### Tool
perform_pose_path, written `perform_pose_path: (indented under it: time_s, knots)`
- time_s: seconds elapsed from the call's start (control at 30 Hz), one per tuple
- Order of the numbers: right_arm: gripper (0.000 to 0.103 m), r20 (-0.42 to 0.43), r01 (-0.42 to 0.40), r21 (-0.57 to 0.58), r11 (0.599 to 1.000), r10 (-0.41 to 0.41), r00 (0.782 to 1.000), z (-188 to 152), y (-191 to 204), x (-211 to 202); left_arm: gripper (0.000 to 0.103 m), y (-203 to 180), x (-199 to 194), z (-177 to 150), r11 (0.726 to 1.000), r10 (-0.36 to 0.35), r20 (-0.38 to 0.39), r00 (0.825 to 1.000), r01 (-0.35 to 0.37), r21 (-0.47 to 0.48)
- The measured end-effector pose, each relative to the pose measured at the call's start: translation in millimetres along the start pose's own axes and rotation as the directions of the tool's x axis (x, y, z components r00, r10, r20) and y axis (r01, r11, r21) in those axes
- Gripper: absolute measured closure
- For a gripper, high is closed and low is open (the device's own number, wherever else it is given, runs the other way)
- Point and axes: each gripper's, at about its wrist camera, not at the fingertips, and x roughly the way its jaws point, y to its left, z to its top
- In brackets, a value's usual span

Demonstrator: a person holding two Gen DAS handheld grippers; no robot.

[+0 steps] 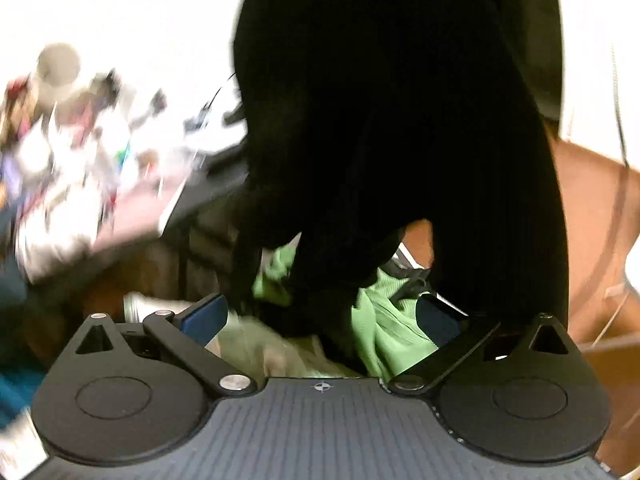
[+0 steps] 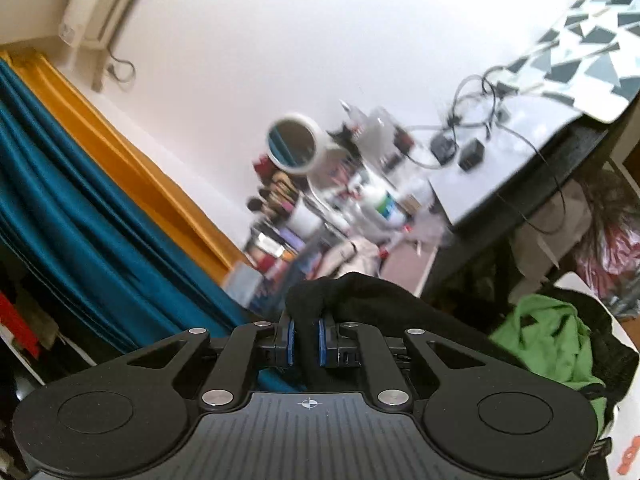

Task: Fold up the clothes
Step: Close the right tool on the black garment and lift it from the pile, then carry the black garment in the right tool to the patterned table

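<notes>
With my right claw [image 2: 306,344] clamped on the black garment [image 1: 392,128] and my left claw [image 1: 320,316] wide open and empty, I should catch its free hanging edge.

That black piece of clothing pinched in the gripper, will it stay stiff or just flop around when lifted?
Probably floppy: the black garment bulges limply over the right gripper, whose pads are closed on it, and hangs in a long drape in the left wrist view. Its fine ribbing suggests a soft knit, unlikely to slip. It looks light.
</notes>
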Motion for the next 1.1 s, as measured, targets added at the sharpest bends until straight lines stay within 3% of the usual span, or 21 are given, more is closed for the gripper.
perform_pose_path:
  time_s: [0.2,0.37,0.47,0.53,0.67,0.77,0.83,0.9,0.93,0.97,1.1]
  knots:
    - [0.093,0.087,0.017,-0.061,0.998,-0.012,0.996,0,41,-34,0.001,-14,14,18,0.979,0.025,0.117,0.993,-0.048,0.199]
    - [0.093,0.196,0.005,-0.078,0.997,0.010,0.981,3,68,-64,0.001,-3,23,30,0.977,-0.028,0.177,0.984,-0.010,0.213]
    - [0.093,0.231,-0.004,-0.121,0.993,0.032,0.973,5,87,-77,0.001,-5,24,41,0.971,-0.066,0.243,0.968,0.006,0.238]
    - [0.093,0.246,0.000,-0.150,0.989,0.038,0.968,7,100,-83,0.001,-9,23,48,0.967,-0.066,0.314,0.947,-0.017,0.253]
    - [0.093,0.280,-0.004,-0.178,0.984,0.054,0.959,10,121,-92,0.000,-21,28,60,0.962,-0.078,0.384,0.920,-0.031,0.270]
    - [0.093,0.295,-0.003,-0.205,0.979,0.065,0.953,13,131,-100,0.001,-28,30,64,0.960,-0.129,0.417,0.900,0.007,0.281]
    - [0.093,0.316,0.036,-0.197,0.980,0.028,0.948,16,130,-108,0.012,-25,26,66,0.964,-0.188,0.440,0.878,0.080,0.254]
    - [0.093,0.344,0.087,-0.171,0.981,-0.023,0.939,20,124,-117,0.060,-13,26,72,0.964,-0.260,0.419,0.870,0.205,0.171]
    - [0.093,0.363,0.112,-0.142,0.984,-0.054,0.930,23,116,-122,0.069,-6,29,77,0.957,-0.290,0.389,0.874,0.265,0.118]
    - [0.093,0.383,0.142,-0.109,0.984,-0.090,0.919,25,109,-128,0.084,2,33,82,0.944,-0.323,0.364,0.874,0.324,0.059]
    - [0.093,0.441,0.291,0.015,0.957,-0.267,0.857,32,71,-159,0.089,27,47,107,0.863,-0.447,0.271,0.853,0.491,-0.121]
